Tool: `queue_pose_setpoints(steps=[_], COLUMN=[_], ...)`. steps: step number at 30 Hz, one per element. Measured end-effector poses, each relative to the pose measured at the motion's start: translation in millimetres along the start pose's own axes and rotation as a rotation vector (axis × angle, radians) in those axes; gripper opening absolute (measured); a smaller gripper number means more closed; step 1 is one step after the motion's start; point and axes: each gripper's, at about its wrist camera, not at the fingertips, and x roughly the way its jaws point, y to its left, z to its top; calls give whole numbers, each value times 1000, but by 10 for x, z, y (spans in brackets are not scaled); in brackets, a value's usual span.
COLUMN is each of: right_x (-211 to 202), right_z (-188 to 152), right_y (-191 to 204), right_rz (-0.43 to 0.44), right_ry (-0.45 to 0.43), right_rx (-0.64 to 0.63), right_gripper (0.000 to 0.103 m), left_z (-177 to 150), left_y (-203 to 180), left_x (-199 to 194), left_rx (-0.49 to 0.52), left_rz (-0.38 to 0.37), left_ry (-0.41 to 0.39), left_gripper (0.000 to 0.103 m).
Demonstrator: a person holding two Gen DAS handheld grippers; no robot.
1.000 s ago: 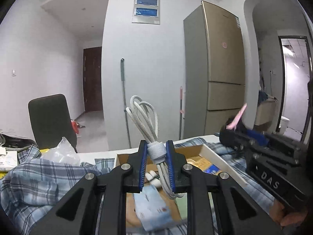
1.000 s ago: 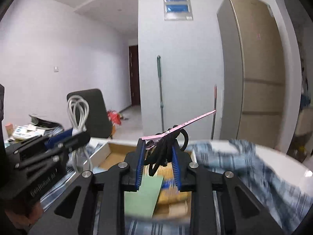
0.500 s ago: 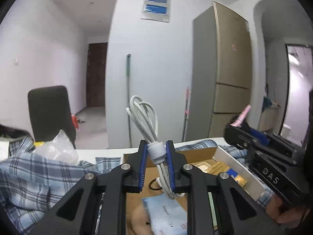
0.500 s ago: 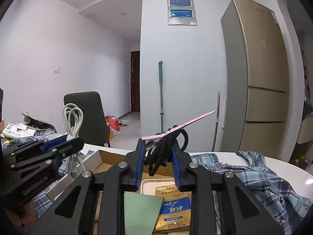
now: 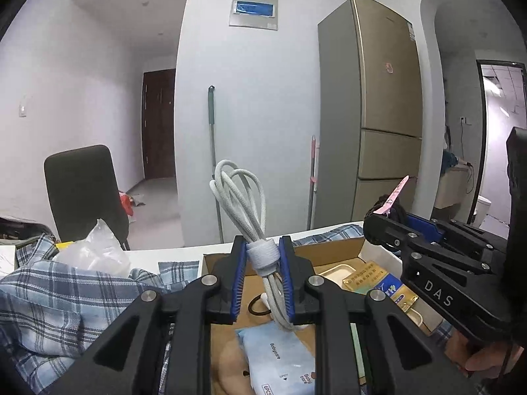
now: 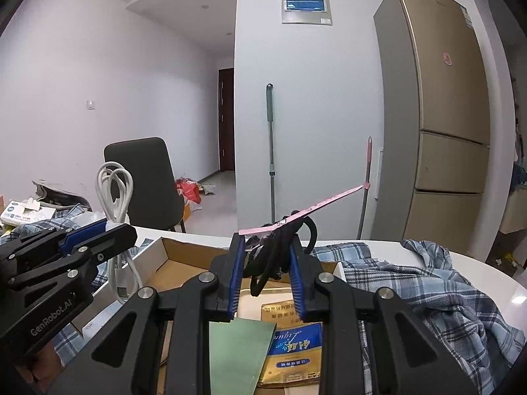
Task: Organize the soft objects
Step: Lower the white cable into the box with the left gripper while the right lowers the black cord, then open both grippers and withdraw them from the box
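Two grippers in view, one item in each.

Left gripper [image 5: 262, 283]: fingers pressed in on one coiled white cable [image 5: 245, 197], pinched at its white wrap band. The loops stand upright above the pads toward 12 o'clock; the loose tail hangs below toward 6 o'clock, over the open cardboard box [image 5: 332, 252]. From the right wrist view the same cable [image 6: 114, 182] shows at 9 o'clock, with its connector end dangling at the box's left wall.

Right gripper [image 6: 266, 276]: fingers clamped on one bundle of black hair ties [image 6: 280, 250] carrying one pink card strip [image 6: 316, 204], which slants up toward 2 o'clock. I cannot count the separate ties in the bundle. In the left wrist view this gripper [image 5: 388, 227] sits at 3 o'clock, with part of a hand [image 5: 481, 360] behind it.

Box contents seen: one pale blue wipes pack [image 5: 280, 355], one gold-and-blue packet [image 6: 294, 345], one green sheet [image 6: 240, 349], one cream tray [image 5: 336, 270], one black ring [image 5: 258, 306].

The box rests on a white table [image 6: 204, 233]. Plaid shirt cloth [image 6: 428, 296] lies to the right of the box, more [image 5: 52, 299] at the left. One clear plastic bag [image 5: 95, 247] at 9 o'clock.

Background: one dark chair [image 5: 84, 191], one gold refrigerator [image 5: 378, 105], two long handles against the wall, one green [image 6: 270, 151] and one pink [image 6: 365, 191].
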Motion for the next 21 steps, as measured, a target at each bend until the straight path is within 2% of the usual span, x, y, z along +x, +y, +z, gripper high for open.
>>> queue_pose_setpoints(steps=[6, 7, 8, 9, 10, 11, 12, 17, 21], right_x=[15, 13, 14, 12, 11, 10, 5, -7, -5], right_z=[13, 13, 13, 10, 10, 10, 6, 1, 5], right_y=[-25, -24, -26, -27, -30, -36, -45, -65, -74], right_rz=[-5, -8, -10, -12, -15, -22, -32, -42, -42], right_ry=[-3, -3, -3, -2, -2, -2, -4, -6, -7], right_rx=[1, 1, 2, 2, 2, 3, 7, 12, 13], right_gripper=[25, 27, 28, 37, 64, 76, 82, 82, 82], left_z=[-25, -29, -31, -30, -31, -33, -34, -45, -57], left_y=[46, 48, 47, 53, 59, 82, 111, 219, 172], left_x=[2, 0, -2, -9, -20, -45, -65, -27, -36], left_rx=[-19, -20, -19, -19, -23, -34, -49, -101, -79], left_rz=[6, 8, 11, 20, 34, 46, 44, 64, 68], left_ry=[-7, -8, -9, -13, -19, -33, -41, -27, -30], left_gripper=[21, 28, 51, 70, 95, 95, 95, 95, 95])
